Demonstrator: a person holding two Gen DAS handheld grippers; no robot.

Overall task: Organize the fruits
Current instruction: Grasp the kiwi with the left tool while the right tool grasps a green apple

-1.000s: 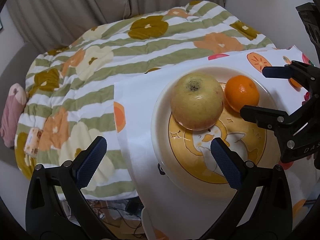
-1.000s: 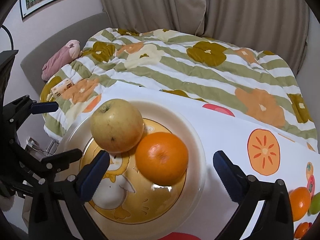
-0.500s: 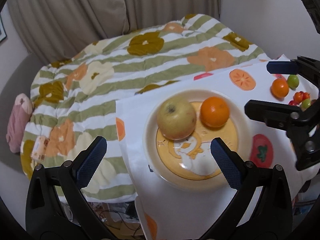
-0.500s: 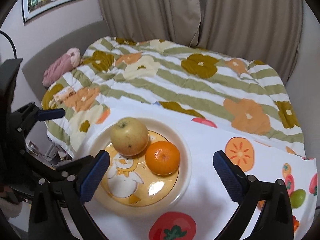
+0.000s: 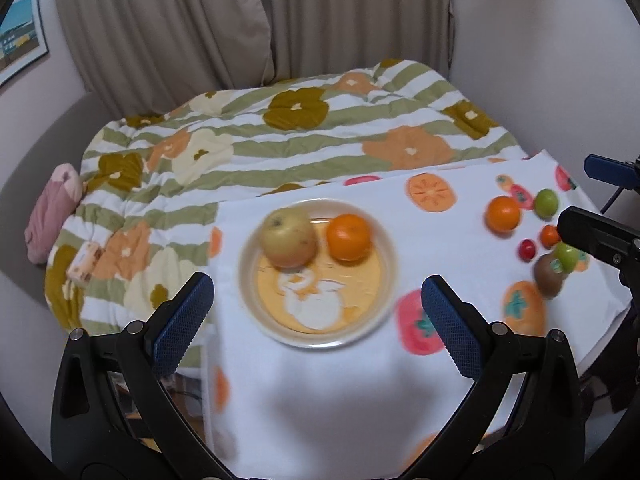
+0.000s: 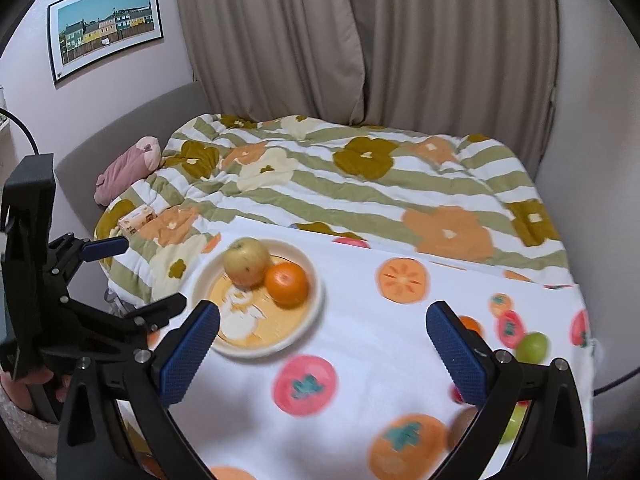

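A cream plate [image 5: 248, 292] with a yellow duck picture holds a yellow-green apple [image 5: 289, 236] and an orange [image 5: 348, 237], side by side and touching. My left gripper [image 5: 316, 284] hovers open above the plate's near side, holding nothing. Loose on the cloth to the right lie another orange [image 5: 503, 213], a green fruit [image 5: 546, 202], a small red tomato [image 5: 527, 249] and a brown kiwi [image 5: 547, 274]. In the right wrist view my right gripper [image 6: 323, 312] is open and empty, right of the plate [image 6: 316, 300]. One green fruit [image 6: 532, 346] shows beside its right finger.
The table's white fruit-print cloth [image 5: 320, 400] hangs over the near edge. Behind it is a bed with a striped flower quilt [image 5: 280, 148], a pink bundle [image 5: 52, 216] and a small box [image 5: 86, 266]. Curtains [image 6: 360, 40] and a framed picture [image 6: 106, 26] are at the back.
Both grippers have pulled back and up from the plate, which now looks smaller. The loose fruits on the right of the cloth have come into view. Both stay open.
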